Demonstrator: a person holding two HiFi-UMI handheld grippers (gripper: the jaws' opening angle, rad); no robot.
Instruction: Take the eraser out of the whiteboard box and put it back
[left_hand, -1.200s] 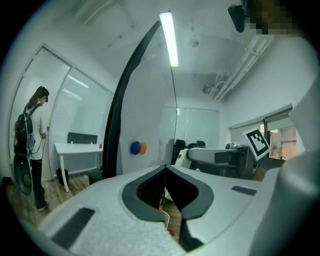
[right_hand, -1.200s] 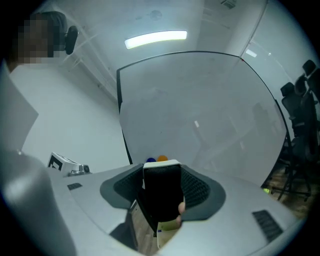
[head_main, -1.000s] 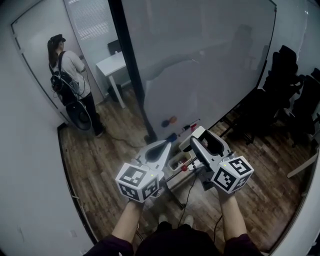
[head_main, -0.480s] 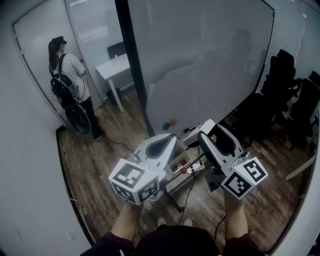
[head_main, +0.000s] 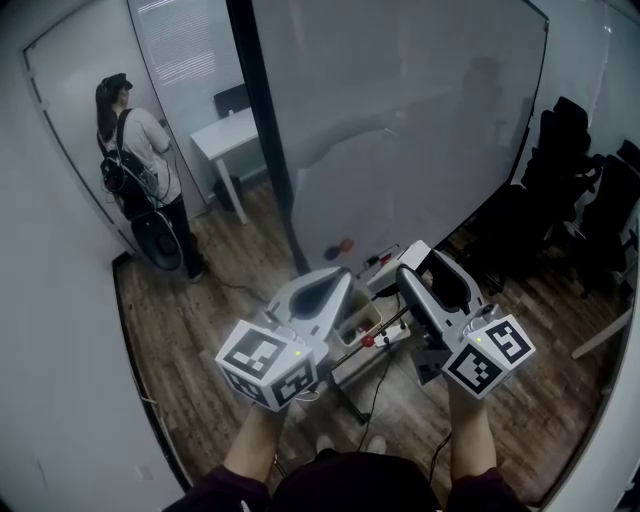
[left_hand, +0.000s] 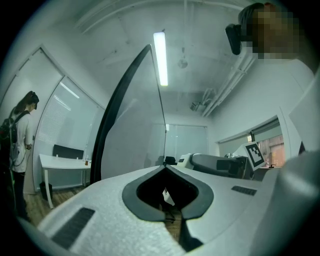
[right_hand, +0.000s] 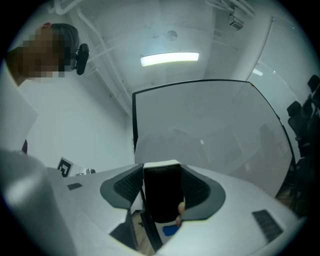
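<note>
Wood floor (head_main: 200, 330) | whiteboard (head_main: 400, 130) upright | left tool (left_hand: 165, 168) closed, empty | right tool (right_hand: 160, 172) grips eraser (right_hand: 161, 197)

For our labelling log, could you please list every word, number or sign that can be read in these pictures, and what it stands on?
No readable words, numbers or brand marks in any view.
Left marker cube: black-and-white square patterns only, no letters.
Right marker cube: the same, patterns only.
Whiteboard: no writing that can be read.
</note>
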